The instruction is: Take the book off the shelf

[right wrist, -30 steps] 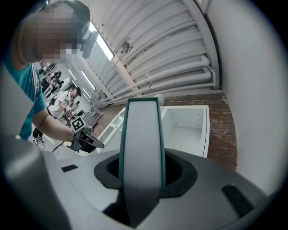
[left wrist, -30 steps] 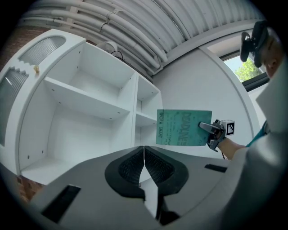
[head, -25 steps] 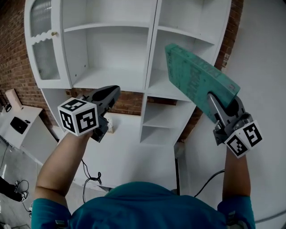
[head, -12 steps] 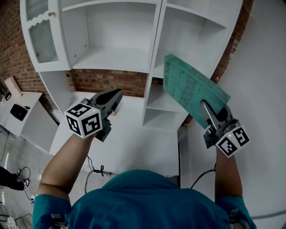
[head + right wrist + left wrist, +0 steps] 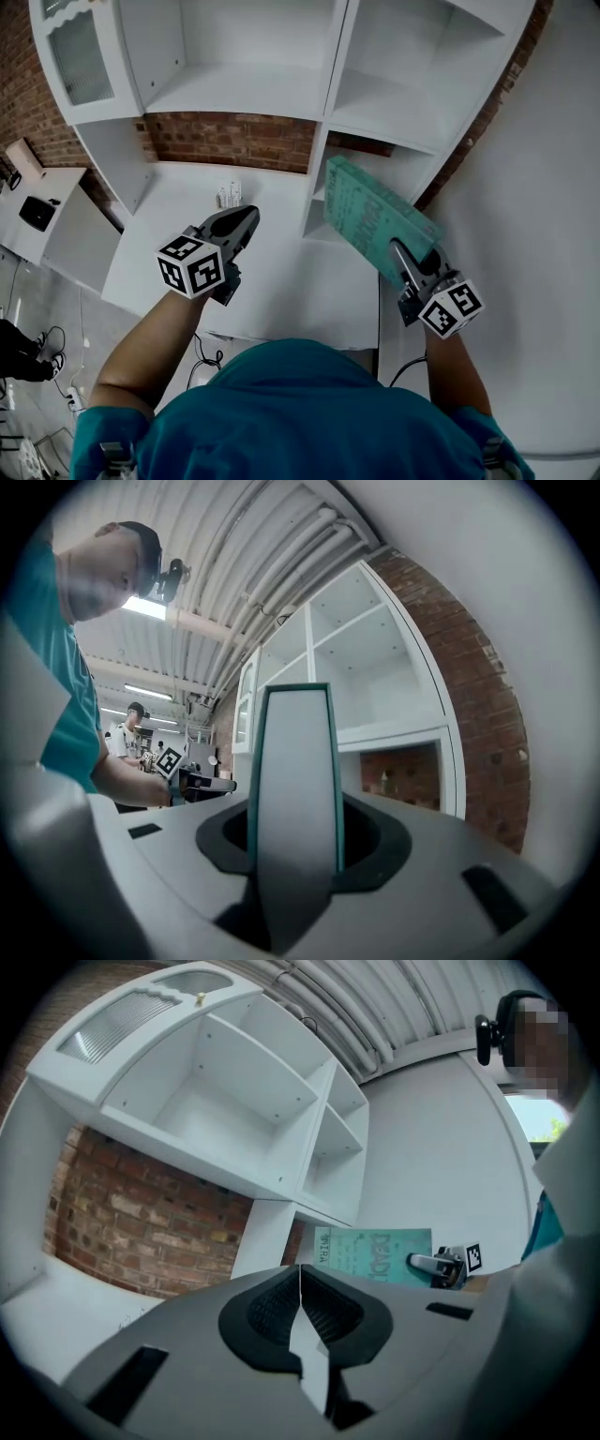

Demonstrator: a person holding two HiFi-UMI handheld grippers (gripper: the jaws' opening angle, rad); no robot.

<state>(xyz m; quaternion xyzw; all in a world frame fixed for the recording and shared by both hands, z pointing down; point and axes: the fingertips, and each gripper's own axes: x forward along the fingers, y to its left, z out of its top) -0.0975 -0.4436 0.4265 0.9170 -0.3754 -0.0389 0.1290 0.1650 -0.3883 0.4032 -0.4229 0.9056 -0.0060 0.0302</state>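
Note:
A teal hardcover book [image 5: 373,222] is held in the air in front of the white shelf unit [image 5: 323,103], clear of its compartments. My right gripper [image 5: 405,253] is shut on its lower end; in the right gripper view the book's page edge [image 5: 295,789] stands upright between the jaws. My left gripper [image 5: 239,223] hangs over the white counter [image 5: 272,272] at the left, shut and empty, its pads meeting [image 5: 298,1302]. The left gripper view shows the book's cover [image 5: 370,1255] and the right gripper [image 5: 441,1265] beyond it.
The shelf compartments in view hold nothing. Small bottles [image 5: 228,195] stand on the counter by the brick back wall [image 5: 225,141]. A glass-fronted cabinet door [image 5: 75,56] is at the upper left. A side table with a dark device [image 5: 37,214] stands at the far left.
The right gripper has carried the book down and to the left, away from the shelves. The left gripper has drifted slightly right and lower. The view has tilted further down.

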